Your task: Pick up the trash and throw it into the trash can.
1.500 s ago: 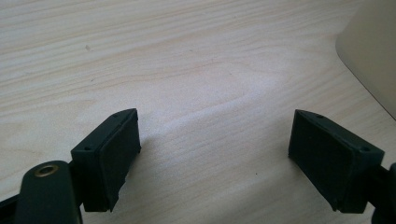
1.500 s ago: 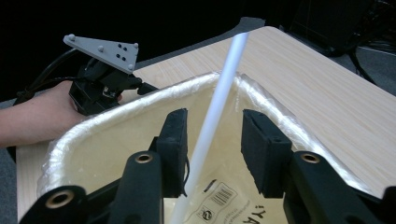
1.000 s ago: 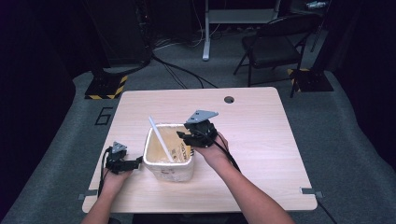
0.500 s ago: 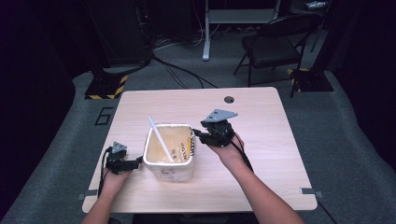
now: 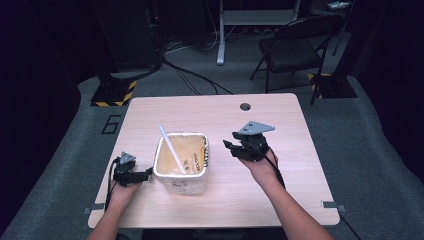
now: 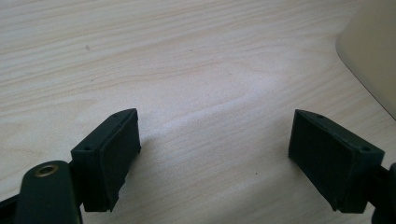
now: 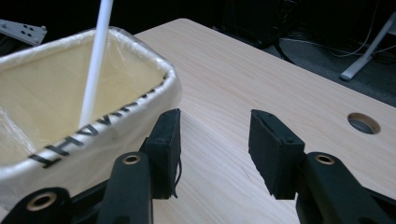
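A cream bin lined with clear plastic stands on the wooden table, with a white stick leaning inside it. The bin's rim and the stick fill the left of the right gripper view. My right gripper hovers open to the bin's right, nothing between its jaws. My left gripper rests low on the table at the bin's left, wide open and empty, with the bin's wall at the far right of its view.
A round cable hole sits near the table's far edge, also seen as the hole. A black folding chair and a desk leg stand on the grey floor beyond. A striped base lies at far left.
My right gripper has drawn back to the right, away from the bin's rim, and now sits a hand's width from it. The left gripper has stayed put.
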Demonstrator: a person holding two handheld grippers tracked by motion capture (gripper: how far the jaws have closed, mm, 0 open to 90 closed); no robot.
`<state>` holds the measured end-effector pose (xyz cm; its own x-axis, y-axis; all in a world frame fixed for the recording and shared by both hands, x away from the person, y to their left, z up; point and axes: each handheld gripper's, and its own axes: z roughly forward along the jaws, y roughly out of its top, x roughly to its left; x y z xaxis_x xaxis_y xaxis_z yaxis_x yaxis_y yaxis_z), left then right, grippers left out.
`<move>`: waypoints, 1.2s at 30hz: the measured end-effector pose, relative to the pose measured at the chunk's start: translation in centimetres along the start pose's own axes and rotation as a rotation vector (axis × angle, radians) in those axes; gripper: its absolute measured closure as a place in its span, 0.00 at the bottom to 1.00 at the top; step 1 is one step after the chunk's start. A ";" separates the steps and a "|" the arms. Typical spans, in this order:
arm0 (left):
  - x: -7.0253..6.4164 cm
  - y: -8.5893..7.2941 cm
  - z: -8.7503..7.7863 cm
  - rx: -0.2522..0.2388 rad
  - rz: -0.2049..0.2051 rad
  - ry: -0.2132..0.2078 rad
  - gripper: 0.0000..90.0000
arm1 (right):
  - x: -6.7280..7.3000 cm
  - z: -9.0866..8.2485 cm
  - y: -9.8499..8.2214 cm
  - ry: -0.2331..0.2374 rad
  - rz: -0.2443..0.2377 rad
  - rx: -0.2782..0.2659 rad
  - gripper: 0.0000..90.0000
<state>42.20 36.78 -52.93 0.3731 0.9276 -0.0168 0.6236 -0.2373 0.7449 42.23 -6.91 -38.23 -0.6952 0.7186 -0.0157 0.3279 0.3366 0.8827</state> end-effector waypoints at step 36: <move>0.0 0.0 0.0 0.000 0.000 0.001 0.18 | -4.4 -3.1 -9.7 -0.137 0.112 0.036 0.55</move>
<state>42.20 36.77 -52.94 0.3725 0.9279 -0.0160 0.6238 -0.2376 0.7446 40.11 -15.20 -45.24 -0.5599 0.8284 0.0158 0.4228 0.2693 0.8653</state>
